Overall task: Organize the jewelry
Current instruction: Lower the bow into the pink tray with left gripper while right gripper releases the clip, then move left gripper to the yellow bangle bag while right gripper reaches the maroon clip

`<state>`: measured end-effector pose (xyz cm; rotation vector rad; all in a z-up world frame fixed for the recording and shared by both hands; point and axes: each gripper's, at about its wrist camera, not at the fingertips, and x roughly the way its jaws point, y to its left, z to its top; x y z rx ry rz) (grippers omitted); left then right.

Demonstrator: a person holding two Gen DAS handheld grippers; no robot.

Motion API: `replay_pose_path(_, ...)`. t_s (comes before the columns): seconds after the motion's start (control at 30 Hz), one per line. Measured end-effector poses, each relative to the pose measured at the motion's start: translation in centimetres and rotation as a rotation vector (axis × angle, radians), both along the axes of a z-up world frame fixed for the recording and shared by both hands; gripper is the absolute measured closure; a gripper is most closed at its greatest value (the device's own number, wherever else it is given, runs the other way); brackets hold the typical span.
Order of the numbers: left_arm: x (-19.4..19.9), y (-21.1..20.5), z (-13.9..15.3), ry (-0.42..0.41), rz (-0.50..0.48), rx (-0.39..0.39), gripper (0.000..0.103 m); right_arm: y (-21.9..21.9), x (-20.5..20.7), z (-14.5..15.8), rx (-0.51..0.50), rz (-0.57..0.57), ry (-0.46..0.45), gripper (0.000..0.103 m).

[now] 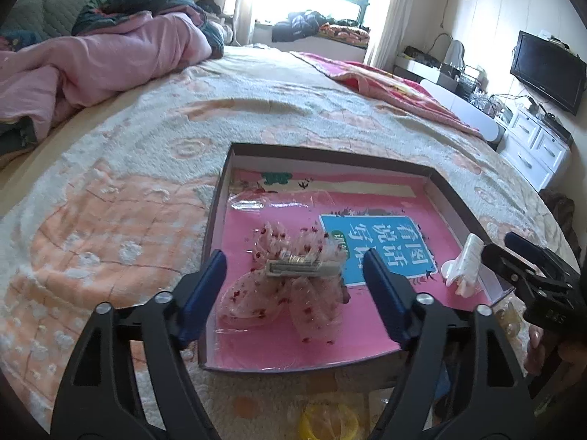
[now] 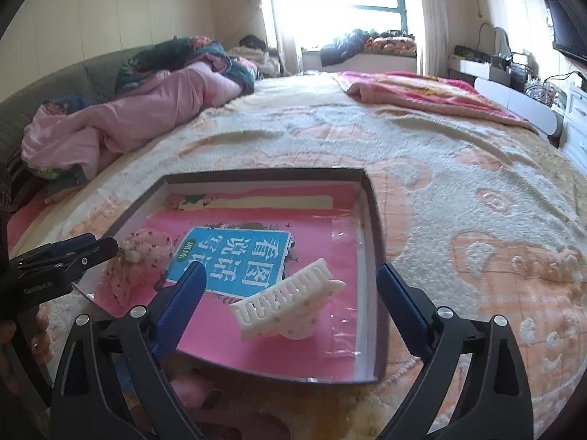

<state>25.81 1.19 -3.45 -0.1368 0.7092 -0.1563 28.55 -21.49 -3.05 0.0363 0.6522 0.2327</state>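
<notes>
A shallow dark-rimmed box (image 1: 330,156) (image 2: 264,174) lies on the bed, lined with a pink book cover. In it rests a sheer bow hair clip (image 1: 293,282) (image 2: 143,256) with red dots and a metal clasp. My left gripper (image 1: 293,260) stands open just above the bow, its blue fingers on either side and not pressing it. A white comb-like hair clip (image 1: 466,264) (image 2: 290,300) sits tilted near the box's right wall. My right gripper (image 2: 291,269) is open wide over it, fingers apart from it. Each gripper shows at the edge of the other's view.
A fluffy cream and peach blanket (image 2: 458,190) covers the bed. A pink quilt (image 1: 110,58) is heaped at the far left, a red blanket (image 1: 385,80) at the far right. A yellow item (image 1: 326,425) lies in front of the box. A white dresser (image 1: 532,139) stands beyond the bed.
</notes>
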Motion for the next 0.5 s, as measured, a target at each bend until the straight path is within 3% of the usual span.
replay_pose_path(0.2, -1.5, 0.4, 1.5, -0.061, 0.007, -0.015, 0.014, -0.5, -3.0, 1.3, -0.008, -0.016, -0.078, 0.009)
replay_pose_path(0.5, -4.7, 0.1, 3.3, -0.153, 0.010, -0.001, 0.011, -0.6, -6.7, 2.7, -0.031, -0.004, -0.157, 0.007)
